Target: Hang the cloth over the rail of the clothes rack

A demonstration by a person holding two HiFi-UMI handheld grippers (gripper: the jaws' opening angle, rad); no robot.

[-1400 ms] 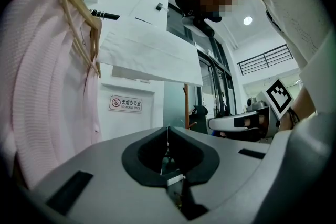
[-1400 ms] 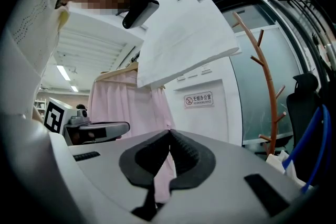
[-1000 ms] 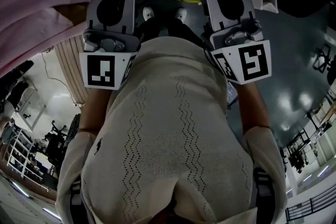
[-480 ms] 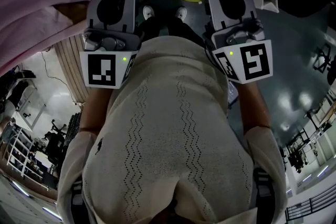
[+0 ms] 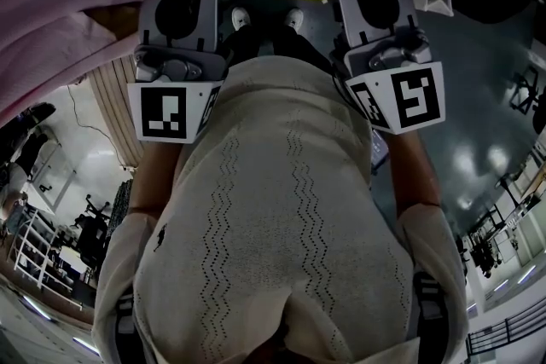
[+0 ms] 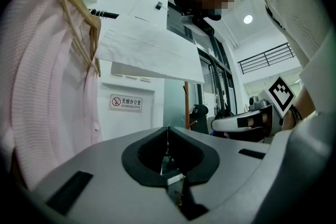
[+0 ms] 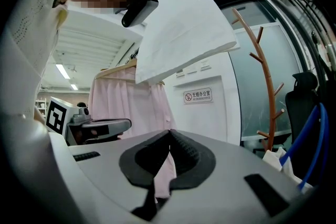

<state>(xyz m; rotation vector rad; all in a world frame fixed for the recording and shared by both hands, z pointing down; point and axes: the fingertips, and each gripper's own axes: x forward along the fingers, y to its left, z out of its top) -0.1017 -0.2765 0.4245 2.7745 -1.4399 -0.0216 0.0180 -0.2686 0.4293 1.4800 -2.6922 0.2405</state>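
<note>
Hanging at nine o'clock in the left gripper view, a pink garment [image 6: 37,86] is sitting on its hanger while the white cloth [image 6: 152,50] is apparently draping over the rail [image 6: 103,12] toward twelve, so the task is looking done, with the left tool [image 6: 168,132] and right tool [image 7: 170,134] both staying clear of it, shut and empty, and no container is showing.

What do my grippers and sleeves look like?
The left gripper and right gripper are pale grey shells with black pads. Each carries a white cube with black square markers. The sleeves are short, cream knit.
</note>
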